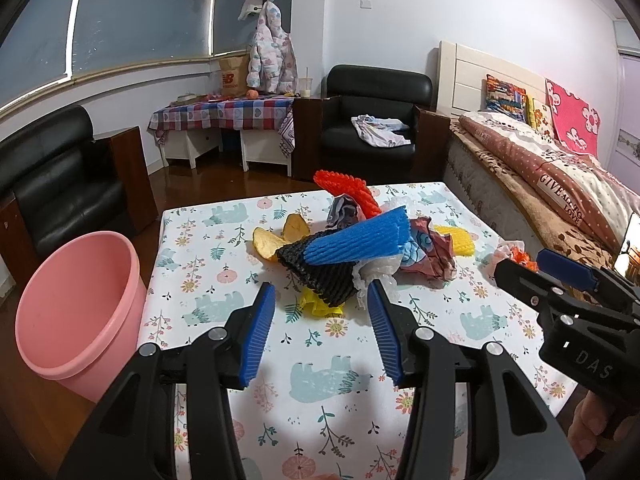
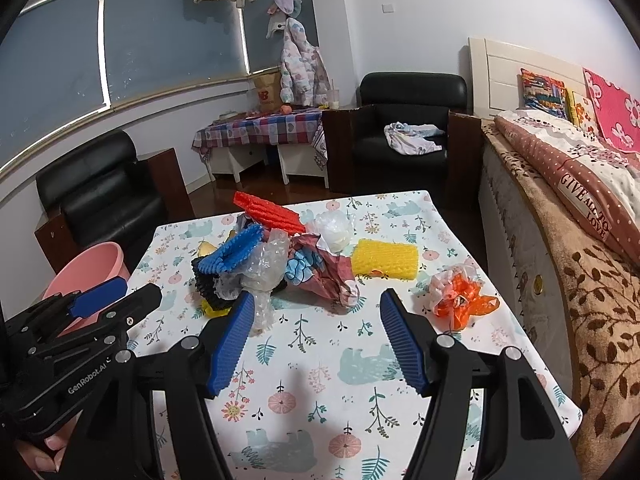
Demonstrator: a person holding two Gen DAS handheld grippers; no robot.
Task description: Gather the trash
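Note:
A heap of trash lies mid-table: a blue foam net (image 1: 356,242) (image 2: 236,252) over a black foam net (image 1: 320,276), a red net (image 1: 348,190) (image 2: 268,210), a yellow net (image 2: 384,258), crumpled printed paper (image 1: 428,252) (image 2: 324,276), clear plastic film (image 2: 264,268) and fruit peel (image 1: 272,240). An orange-and-white wrapper (image 2: 460,296) lies apart to the right. My left gripper (image 1: 322,304) stands open just short of the black net, holding nothing. My right gripper (image 2: 316,312) is open above bare cloth before the paper. A pink bin (image 1: 80,312) (image 2: 86,276) stands left of the table.
The table (image 1: 320,360) wears an animal-and-flower cloth. A bed (image 1: 560,184) runs along its right side. Black armchairs (image 1: 372,120) stand behind and to the left, with a checked side table (image 1: 224,112) by the window.

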